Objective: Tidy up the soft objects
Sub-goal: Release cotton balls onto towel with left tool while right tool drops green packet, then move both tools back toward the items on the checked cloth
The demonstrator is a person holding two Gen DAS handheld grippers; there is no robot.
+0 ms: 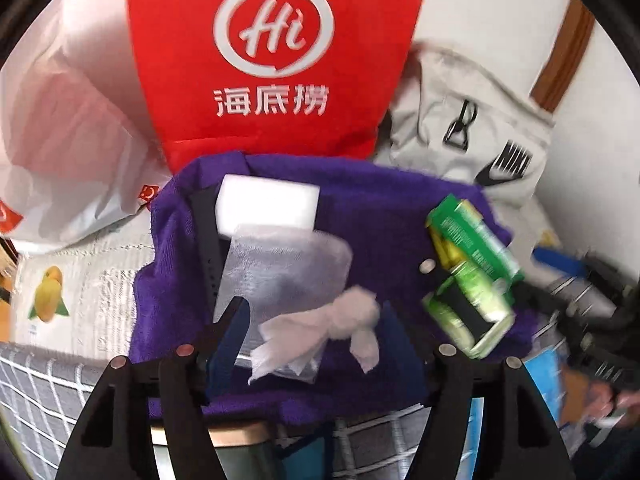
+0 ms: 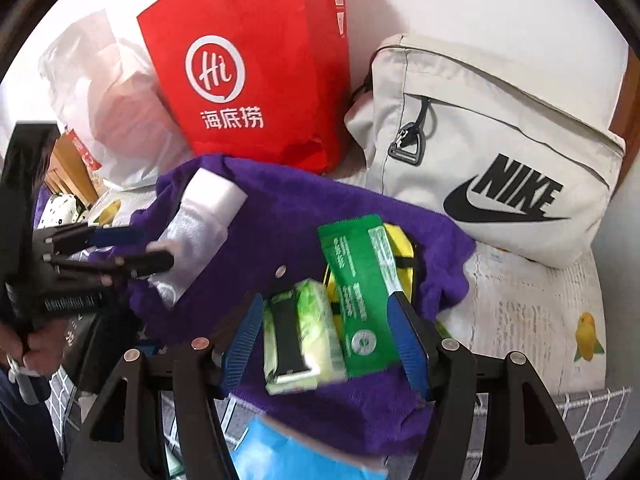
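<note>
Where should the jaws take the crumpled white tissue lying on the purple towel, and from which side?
Grip the crumpled white tissue at its thick, bunched middle, coming from above with the jaws across its narrow width. Its thin, flat ends would probably tear or slip, and it lies loose on the purple towel, so a side approach would push it away.

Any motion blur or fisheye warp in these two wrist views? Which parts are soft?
Left wrist view: green packets and the far gripper at right smeared by motion; red bag fairly sharp; dark fisheye rim at the corners. Right wrist view: purple towel and green packet slightly soft; beige bag crisp but bowed by the lens.
</note>
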